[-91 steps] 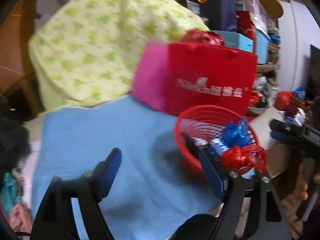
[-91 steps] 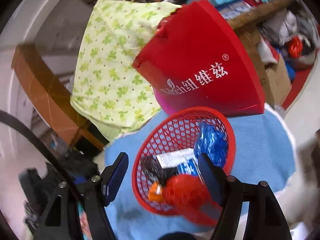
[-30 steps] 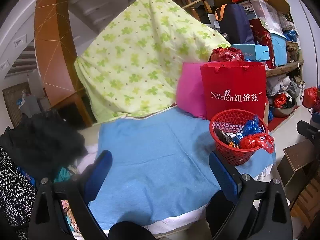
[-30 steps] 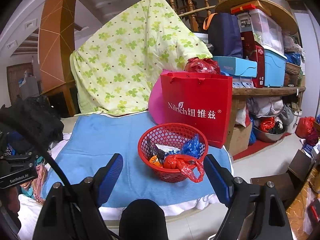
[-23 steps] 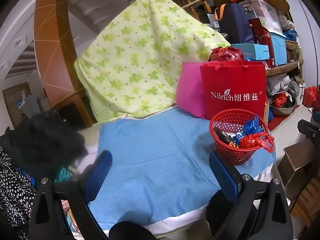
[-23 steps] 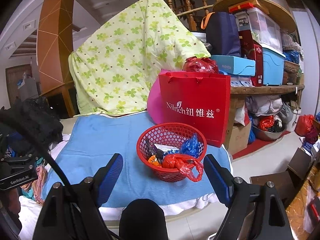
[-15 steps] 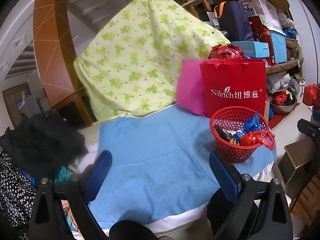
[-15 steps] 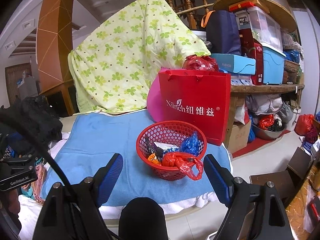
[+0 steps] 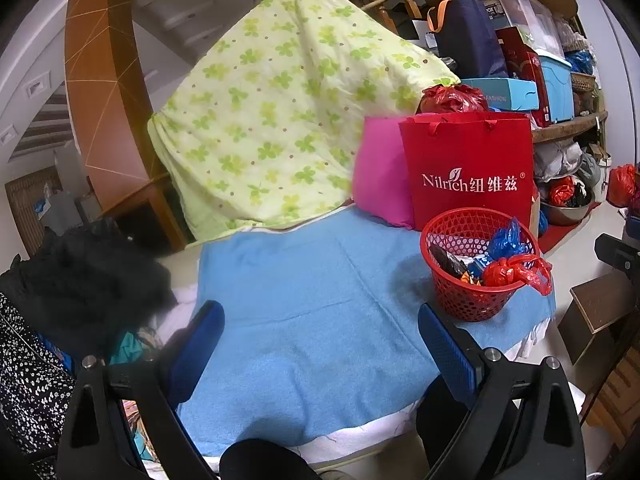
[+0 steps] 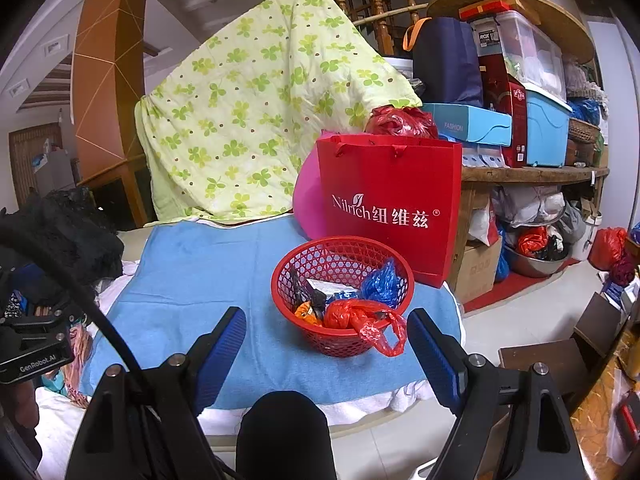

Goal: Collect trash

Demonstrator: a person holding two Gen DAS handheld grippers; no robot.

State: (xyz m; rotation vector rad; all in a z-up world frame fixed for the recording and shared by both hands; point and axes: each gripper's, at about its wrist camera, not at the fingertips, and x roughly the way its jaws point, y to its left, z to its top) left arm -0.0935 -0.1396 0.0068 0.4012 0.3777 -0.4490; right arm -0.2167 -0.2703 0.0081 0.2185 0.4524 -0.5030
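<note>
Sitting near the towel's edge, the basket is kept within reach — trash piled inside, both grippers held wide open, empty.

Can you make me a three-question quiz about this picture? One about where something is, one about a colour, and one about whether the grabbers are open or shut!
1. Where does the basket stand?
A. on the blue towel
B. on the floor
C. on the shelf

2. What colour is the paper bag behind the basket?
A. green
B. red
C. black

3. How is the right gripper?
A. shut on a wrapper
B. shut on the basket
C. open, holding nothing

Answers: 1 A, the towel lies under it. 2 B, red with white lettering. 3 C, its blue pads stand wide apart, empty.
</note>
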